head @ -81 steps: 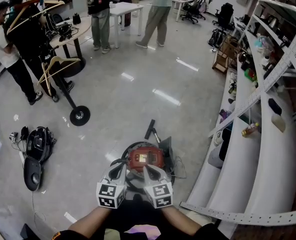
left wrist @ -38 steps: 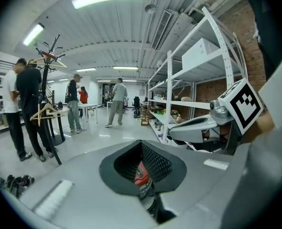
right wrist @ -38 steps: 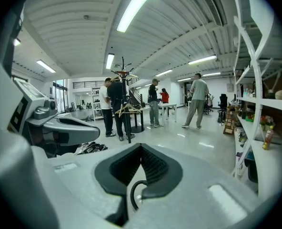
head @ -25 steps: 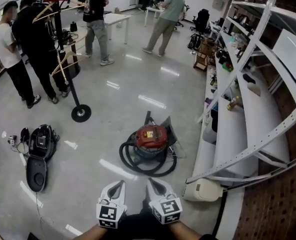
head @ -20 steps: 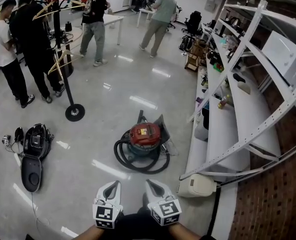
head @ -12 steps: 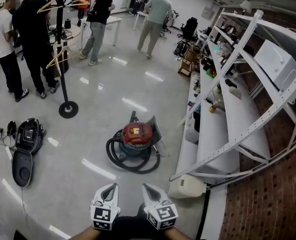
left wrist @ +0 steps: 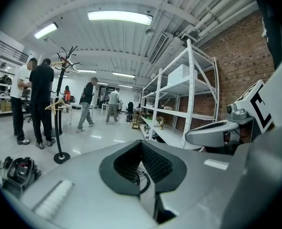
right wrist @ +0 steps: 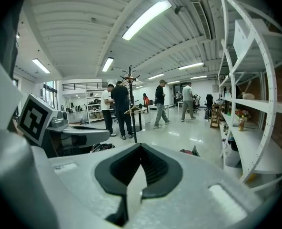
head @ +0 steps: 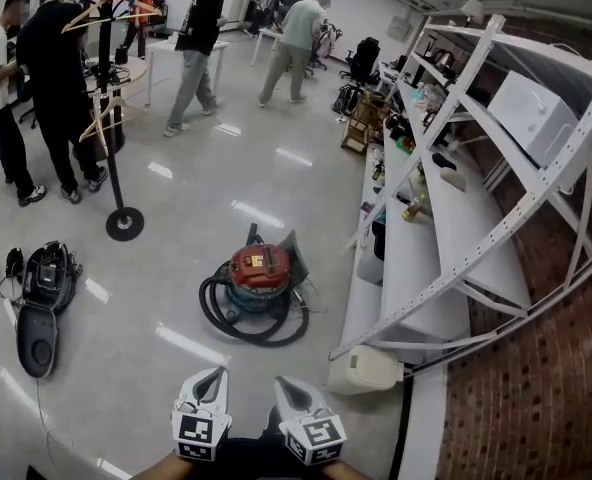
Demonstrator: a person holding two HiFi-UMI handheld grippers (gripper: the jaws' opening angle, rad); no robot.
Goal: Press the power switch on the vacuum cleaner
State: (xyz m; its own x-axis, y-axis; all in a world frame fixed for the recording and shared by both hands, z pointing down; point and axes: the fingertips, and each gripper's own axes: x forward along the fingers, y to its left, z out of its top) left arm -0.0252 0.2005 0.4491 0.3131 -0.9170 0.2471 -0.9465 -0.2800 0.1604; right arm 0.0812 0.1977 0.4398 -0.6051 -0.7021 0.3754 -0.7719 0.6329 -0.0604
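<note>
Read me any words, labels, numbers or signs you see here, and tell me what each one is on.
No text is legible.
Label on the vacuum cleaner: too small to read.
Left marker cube, right marker cube: black-and-white square patterns, no letters.

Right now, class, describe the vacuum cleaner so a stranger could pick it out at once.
Find the white shelves on the right. On the floor just left of them sits the vacuum cleaner. Its red top and coiled black hose set it apart from the black case farther left.
</note>
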